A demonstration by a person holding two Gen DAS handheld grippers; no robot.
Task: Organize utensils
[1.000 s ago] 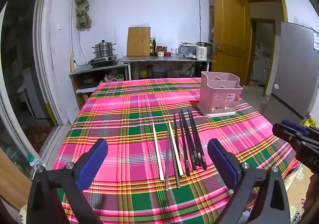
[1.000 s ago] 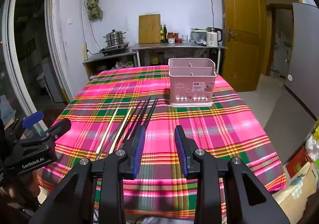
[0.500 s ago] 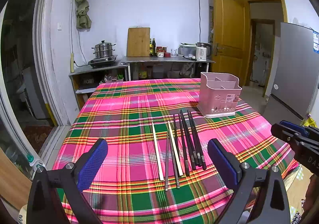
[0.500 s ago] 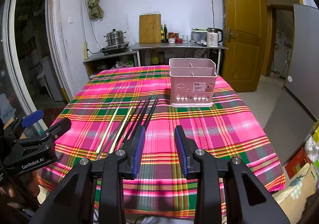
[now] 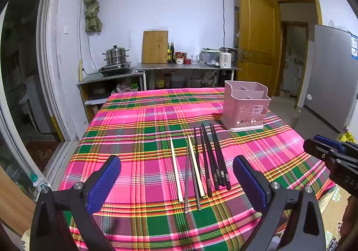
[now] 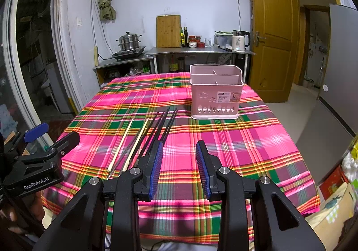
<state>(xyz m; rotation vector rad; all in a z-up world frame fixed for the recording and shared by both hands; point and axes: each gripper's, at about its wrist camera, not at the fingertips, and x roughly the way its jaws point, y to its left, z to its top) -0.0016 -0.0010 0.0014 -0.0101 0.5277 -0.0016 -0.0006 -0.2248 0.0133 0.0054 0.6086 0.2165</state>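
Several chopsticks lie side by side on the plaid tablecloth (image 5: 134, 121): two pale wooden ones (image 5: 175, 170), two metal ones (image 5: 190, 181) and a bunch of black ones (image 5: 212, 157). A pink divided utensil holder (image 5: 246, 108) stands upright beyond them to the right, with nothing showing inside. My left gripper (image 5: 176, 172) hangs wide open above the near ends of the chopsticks. My right gripper (image 6: 179, 161) is open with a narrower gap, holding nothing, just right of the black chopsticks (image 6: 161, 125) and facing the holder (image 6: 216, 92).
A steel counter (image 5: 185, 68) at the back wall carries a pot, a cutting board, bottles and a kettle. A wooden door (image 5: 257, 45) and a grey fridge (image 5: 331, 76) stand to the right. A sliding glass door (image 5: 20, 94) lies to the left.
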